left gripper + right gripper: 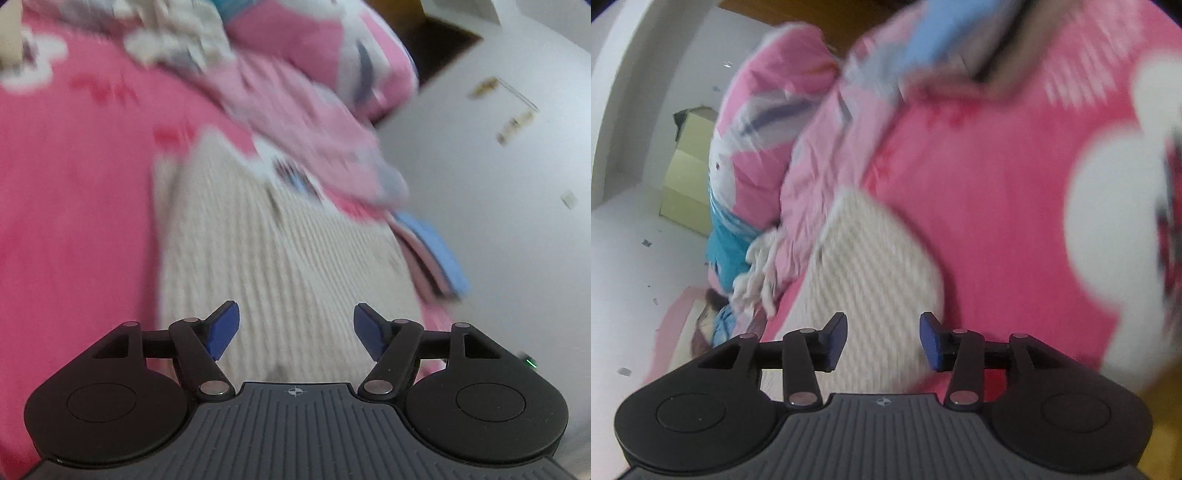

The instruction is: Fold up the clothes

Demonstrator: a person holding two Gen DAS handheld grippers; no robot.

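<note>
1. Plainly, the cream ribbed sweater (266,266) lies flat on the pink bedspread (74,221), its long axis running away from the left claw (296,330), ribs along that line.
2. Left claw spread wide, gripping nothing, just above the sweater's near end.
3. Right claw (882,339) parted and empty, over the sweater (871,266), which slants up-left in that view.
4. Beyond the sweater's far end sits crumpled pink clothing (314,147); the bed edge and white floor (498,240) lie near the sweater.
5. Only the right view shows a fringed cream cloth (757,273) and blue fabric (724,240) beside the sweater; both views are blurred.
</note>
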